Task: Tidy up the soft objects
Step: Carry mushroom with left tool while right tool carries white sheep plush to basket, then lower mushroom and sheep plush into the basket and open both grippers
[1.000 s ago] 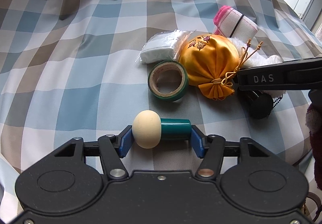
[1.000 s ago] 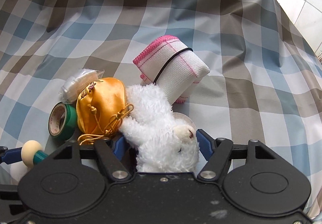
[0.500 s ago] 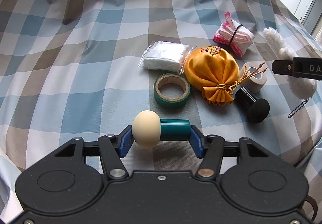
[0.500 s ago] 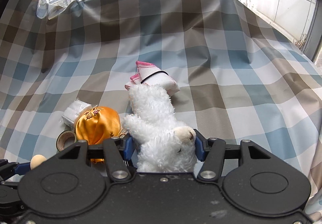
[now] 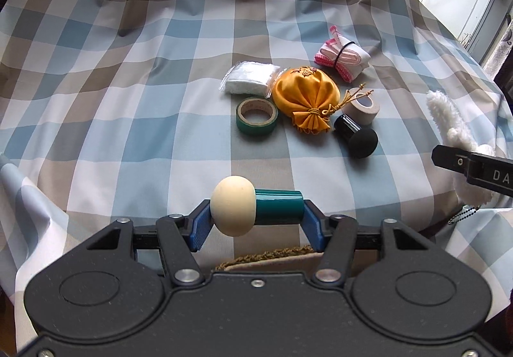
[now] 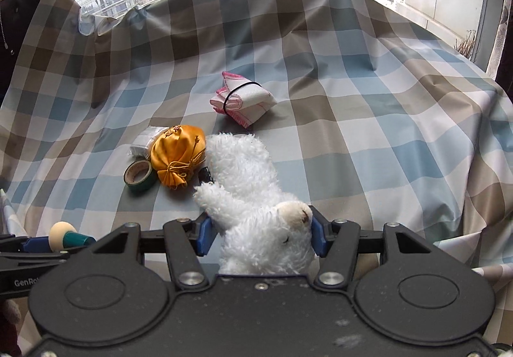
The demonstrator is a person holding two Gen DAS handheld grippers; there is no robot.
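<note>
Checked cloth [image 5: 134,107], blue, tan and white, draped over a table by tall windows; city towers outside. Cloth is creased and slack, so things may drag on it.

Nearest, left tongs [image 5: 255,222]: closed endwise on a sponge puff [image 5: 234,205], one blue pad on the cream foam dome, the other on the teal handle's end. Held clear of the cloth. Foam head looks light and squashy, handle hard and glossy; the handle would give the surer hold, since foam yields and may slip.

Right tongs [image 6: 259,235]: closed on a plush toy [image 6: 256,212], white, shaggy, gripped at the head, body and limbs sticking forward, lifted above the cloth. In the left view it shows at the right edge with a bead chain hanging below. Very light, floppy; pile compresses, so a firm squeeze at the thick part suits it.

Beneath the left tongs, a braided edge of something tan; cannot tell what.

Mid-cloth cluster, apart from both tongs: black puff [image 5: 356,136], matte dome on shiny stub, lying on its side; green tape roll [image 5: 256,115], stiff ring, flat; satin pouch [image 5: 304,100], orange, slippery-looking, cinched by gold cord, which offers a grip at the neck; beige tape roll [image 5: 364,107] touching the pouch's tassels.

Behind: bagged white wad [image 5: 248,81], crinkly plastic, against the pouch. Farthest: folded cloth [image 5: 343,57], white with pink edging, bound by a black band.
</note>
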